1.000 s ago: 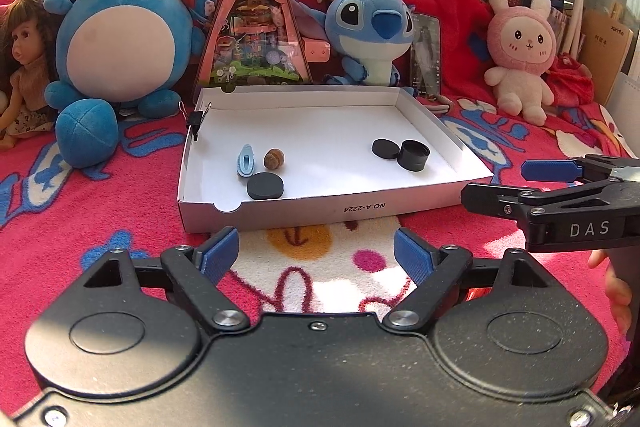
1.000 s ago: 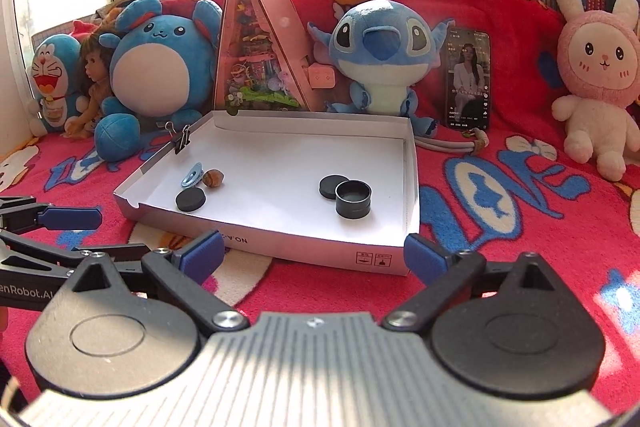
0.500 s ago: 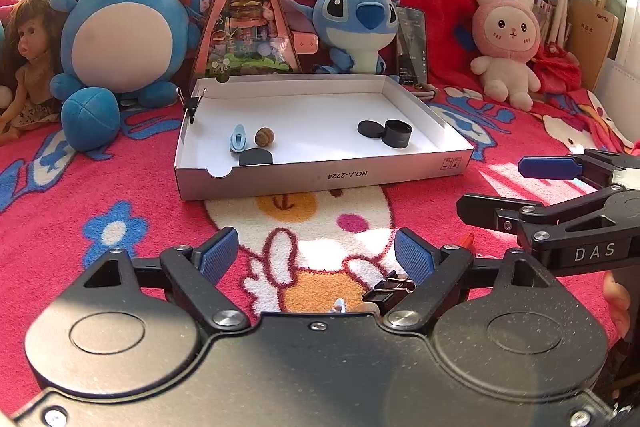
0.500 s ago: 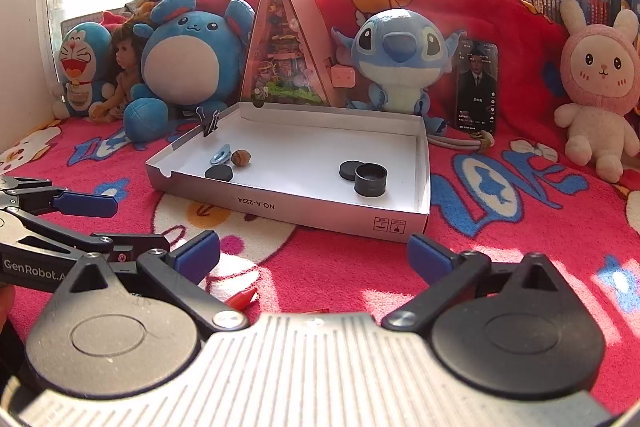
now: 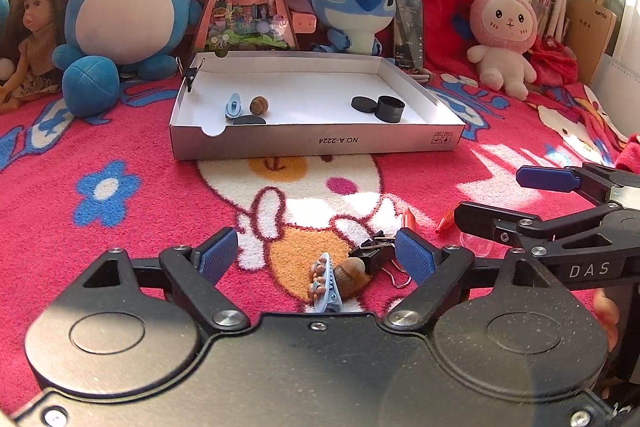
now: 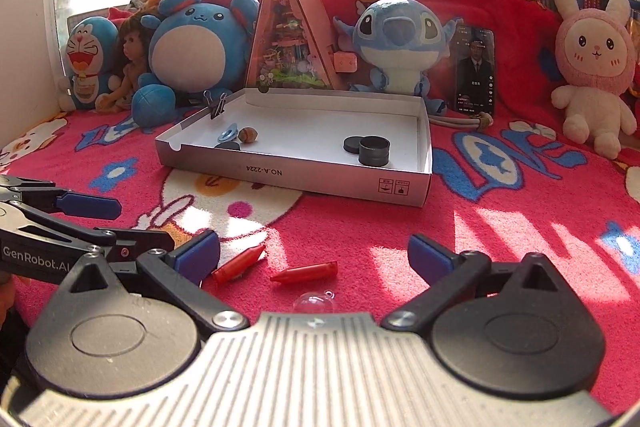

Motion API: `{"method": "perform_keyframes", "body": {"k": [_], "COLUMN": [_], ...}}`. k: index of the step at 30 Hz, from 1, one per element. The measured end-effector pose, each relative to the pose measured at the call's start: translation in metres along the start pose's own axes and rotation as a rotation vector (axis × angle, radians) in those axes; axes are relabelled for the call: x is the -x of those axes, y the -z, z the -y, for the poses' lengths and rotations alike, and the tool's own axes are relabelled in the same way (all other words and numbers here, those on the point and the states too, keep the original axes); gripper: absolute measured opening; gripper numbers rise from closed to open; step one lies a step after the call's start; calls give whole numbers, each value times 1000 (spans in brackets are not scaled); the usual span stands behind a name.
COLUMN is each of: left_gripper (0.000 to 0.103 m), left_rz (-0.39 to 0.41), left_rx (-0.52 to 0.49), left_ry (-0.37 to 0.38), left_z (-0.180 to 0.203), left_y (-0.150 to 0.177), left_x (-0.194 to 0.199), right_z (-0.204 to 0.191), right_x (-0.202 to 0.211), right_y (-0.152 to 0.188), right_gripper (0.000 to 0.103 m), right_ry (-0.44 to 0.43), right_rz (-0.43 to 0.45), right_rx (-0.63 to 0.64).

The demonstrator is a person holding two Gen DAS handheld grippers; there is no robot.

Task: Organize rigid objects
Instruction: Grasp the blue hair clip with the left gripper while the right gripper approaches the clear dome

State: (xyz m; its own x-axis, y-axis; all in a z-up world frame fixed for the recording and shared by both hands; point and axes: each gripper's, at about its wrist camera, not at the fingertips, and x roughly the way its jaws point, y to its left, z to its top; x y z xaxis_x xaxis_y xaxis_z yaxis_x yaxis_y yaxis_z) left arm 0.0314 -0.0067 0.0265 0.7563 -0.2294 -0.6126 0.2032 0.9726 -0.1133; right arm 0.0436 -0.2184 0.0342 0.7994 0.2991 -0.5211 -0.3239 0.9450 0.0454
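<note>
With the shallow white cardboard box (image 5: 316, 143) far ahead already holding some pieces, both the left gripper (image 5: 316, 255) and right gripper (image 6: 314, 253) hover spread and empty near loose blanket items, so the next move likely calls for closing on the pale blue plastic clip (image 5: 325, 283).

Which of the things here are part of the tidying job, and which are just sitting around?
Job:
white box
red crayons
clear dome
blue clip
black binder clip
brown nut

Lying about:
Stitch plush
pink bunny
doll
phone
</note>
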Motion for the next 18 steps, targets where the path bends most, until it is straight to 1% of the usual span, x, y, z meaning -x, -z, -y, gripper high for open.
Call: {"method": "perform_keyframes", "body": {"k": [7,9,11,15,17,18], "left_gripper": [85,83,77,70,62,59], "left_rz": [16,15,13,1,-4,-7], "left_rx": [-17,-22,-26,-24,-23,-24], "left_ry": [-4,3,10,32,36,37], "left_z": [2,3,4,6,7,7], "left_y": [5,7,8,12,14,15], "left_x": [9,11,13,16,17,17], "right_z": [1,1,2,3,1,1], "right_x": [7,8,7,8,7,7], "right_y": [8,11,13,19,22,23], "right_gripper": [103,103,103,103,103,102], "right_ry": [23,36,39,35,40,43], "right_rz": [3,-2,-12,-26,-31,-33], "right_rx": [4,10,11,-2,1,4]}}
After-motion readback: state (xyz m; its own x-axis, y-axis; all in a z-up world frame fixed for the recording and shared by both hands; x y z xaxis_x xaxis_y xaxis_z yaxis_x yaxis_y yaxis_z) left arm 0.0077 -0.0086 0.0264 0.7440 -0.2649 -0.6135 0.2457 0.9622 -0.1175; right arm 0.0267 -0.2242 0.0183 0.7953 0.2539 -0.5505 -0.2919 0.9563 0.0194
